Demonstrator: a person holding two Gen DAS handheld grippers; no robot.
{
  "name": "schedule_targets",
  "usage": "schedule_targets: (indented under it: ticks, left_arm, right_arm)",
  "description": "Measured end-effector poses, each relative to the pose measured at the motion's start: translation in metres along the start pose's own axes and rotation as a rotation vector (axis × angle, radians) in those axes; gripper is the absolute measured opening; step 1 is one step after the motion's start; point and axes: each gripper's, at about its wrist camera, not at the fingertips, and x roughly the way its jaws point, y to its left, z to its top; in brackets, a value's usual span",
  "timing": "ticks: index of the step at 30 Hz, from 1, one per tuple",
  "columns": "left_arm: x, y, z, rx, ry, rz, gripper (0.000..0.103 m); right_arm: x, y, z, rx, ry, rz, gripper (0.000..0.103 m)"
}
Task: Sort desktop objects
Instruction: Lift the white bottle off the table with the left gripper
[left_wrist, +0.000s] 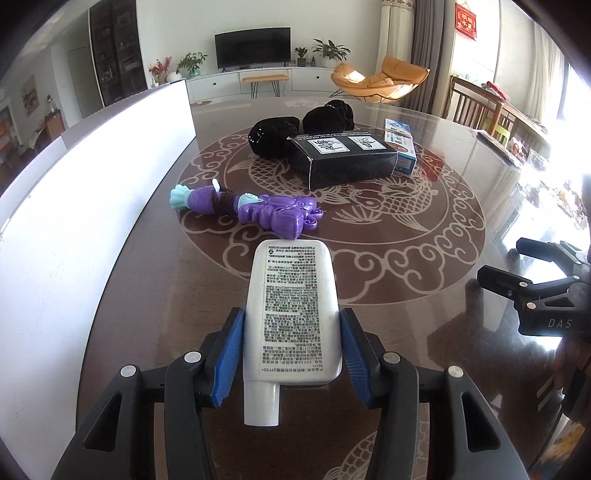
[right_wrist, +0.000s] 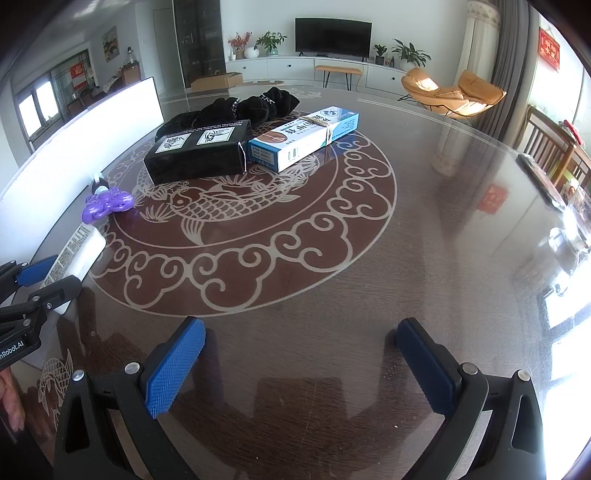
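lengthwise — white tube, cap toward left tool

Daylight floods both views from the windows on the right, where the frame edges burn out to pure white. The glossy table throws back broad glare and soft reflections of the room. A white panel along the left is overexposed and featureless. Fisheye bending curves the room's lines toward dark, vignetted corners. Focus stays sharp at centre; shadows are faint and diffuse.
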Motion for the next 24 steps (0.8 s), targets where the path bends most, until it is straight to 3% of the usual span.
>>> schedule_targets:
  ticks: [24]
  left_arm:
    - [-0.0025,0.0045,-0.0021,-0.021,-0.002,0.011,0.051]
  right_arm:
    - [-0.0002,-0.0001,-0.0001,0.000,0.000,0.000,0.103]
